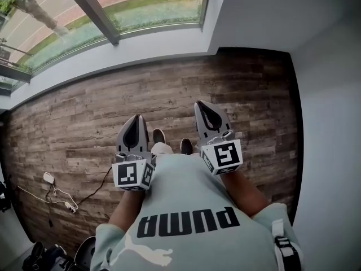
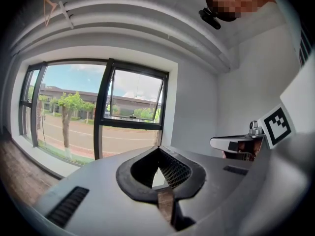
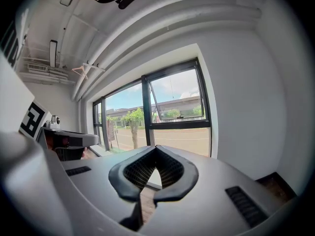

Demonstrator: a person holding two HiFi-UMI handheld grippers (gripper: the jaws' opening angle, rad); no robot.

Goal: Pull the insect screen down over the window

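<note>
A wide window point(image 2: 98, 112) with dark frames fills the far wall; its right pane point(image 3: 177, 104) is tilted open at the top. No insect screen shows over the glass. My left gripper point(image 1: 135, 120) is held at waist height, shut with nothing in it, its tips meeting point(image 2: 157, 149). Beside it my right gripper point(image 1: 202, 106) is likewise shut and empty, tips together point(image 3: 155, 149). Both point towards the window, well short of it, above the wooden floor point(image 1: 169, 95).
A white sill point(image 1: 113, 55) runs below the glass. White walls point(image 1: 327, 95) close the right side. A white cable with a plug point(image 1: 56, 193) lies on the floor at the left. Dark gear point(image 1: 51, 256) sits at the lower left.
</note>
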